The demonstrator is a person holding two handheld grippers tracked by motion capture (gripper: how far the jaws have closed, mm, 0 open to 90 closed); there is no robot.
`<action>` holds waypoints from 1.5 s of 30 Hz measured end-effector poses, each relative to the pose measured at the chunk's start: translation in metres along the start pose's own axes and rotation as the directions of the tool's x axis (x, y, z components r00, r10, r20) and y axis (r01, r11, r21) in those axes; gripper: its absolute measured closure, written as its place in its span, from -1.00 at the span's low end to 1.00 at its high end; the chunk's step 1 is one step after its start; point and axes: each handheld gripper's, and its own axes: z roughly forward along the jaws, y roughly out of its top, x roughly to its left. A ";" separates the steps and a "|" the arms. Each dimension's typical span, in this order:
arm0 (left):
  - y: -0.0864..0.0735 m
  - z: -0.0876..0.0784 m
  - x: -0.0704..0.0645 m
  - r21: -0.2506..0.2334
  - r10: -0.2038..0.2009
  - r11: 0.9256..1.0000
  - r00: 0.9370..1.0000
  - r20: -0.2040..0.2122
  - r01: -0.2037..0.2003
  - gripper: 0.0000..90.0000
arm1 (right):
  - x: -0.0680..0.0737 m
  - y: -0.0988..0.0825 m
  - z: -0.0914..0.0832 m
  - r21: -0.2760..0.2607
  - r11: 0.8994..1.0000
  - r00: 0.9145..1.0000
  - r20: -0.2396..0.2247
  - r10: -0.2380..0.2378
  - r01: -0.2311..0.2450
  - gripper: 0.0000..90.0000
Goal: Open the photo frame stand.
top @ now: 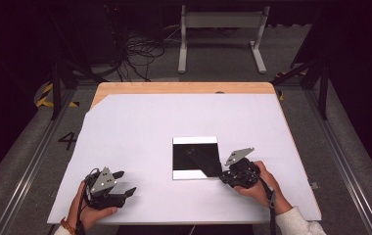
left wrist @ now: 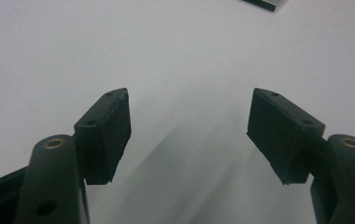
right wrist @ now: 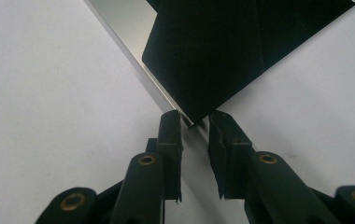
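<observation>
Paper (top: 196, 157), black and thin, was seen mid-desk (top: 140, 117), judged light, floppy, best pinched at its near corner, where the right hand-held gripper (right wrist: 195, 122) was narrowed without clamping, while the left hand-held gripper (left wrist: 188, 123) was held wide, empty.

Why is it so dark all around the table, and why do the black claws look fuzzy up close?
High view: light falls on the white sheet; the floor beyond stays dim. Left gripper view: the pads look soft and cast a grey shadow. Right gripper view: the black sheet shows no glare.
</observation>
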 end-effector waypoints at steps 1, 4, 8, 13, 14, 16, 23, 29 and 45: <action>0.000 0.000 0.000 0.001 0.002 1.000 1.000 -0.003 -0.002 -0.32 | 0.000 0.000 0.000 -0.003 1.000 1.000 0.001 0.003 -0.003 0.67; 0.001 0.002 0.001 0.006 0.000 1.000 1.000 -0.008 0.000 -0.32 | -0.001 -0.001 0.000 -0.013 1.000 1.000 0.002 0.016 -0.016 0.70; 0.003 0.004 0.001 0.001 -0.003 1.000 1.000 -0.003 0.003 -0.33 | -0.003 -0.004 0.000 -0.041 0.998 0.999 -0.013 0.042 -0.042 0.67; 0.003 0.006 0.001 0.017 0.005 1.000 1.000 0.006 -0.005 -0.34 | -0.006 -0.005 0.000 -0.066 0.995 0.997 -0.044 0.070 -0.073 0.54; 0.002 0.006 0.001 0.018 0.008 1.000 1.000 0.002 -0.008 -0.35 | -0.007 -0.005 0.001 -0.076 0.994 0.996 -0.054 0.072 -0.076 0.44; 0.002 0.005 0.001 0.021 0.008 1.000 1.000 0.001 -0.008 -0.36 | -0.008 -0.005 0.002 -0.087 0.994 0.996 -0.071 0.061 -0.067 0.40; 0.002 0.005 -0.002 0.025 0.015 1.000 1.000 -0.003 -0.015 -0.37 | -0.014 -0.009 0.004 -0.126 0.984 0.985 -0.134 0.110 -0.127 0.23; 0.003 0.007 -0.002 0.030 0.011 0.999 1.000 -0.007 -0.010 -0.38 | -0.018 -0.010 0.005 -0.150 0.972 0.974 -0.170 0.153 -0.179 0.13; 0.004 0.009 -0.004 0.042 0.011 0.999 1.000 -0.027 -0.010 -0.44 | -0.023 -0.007 0.004 -0.213 0.948 0.952 -0.245 0.182 -0.236 0.01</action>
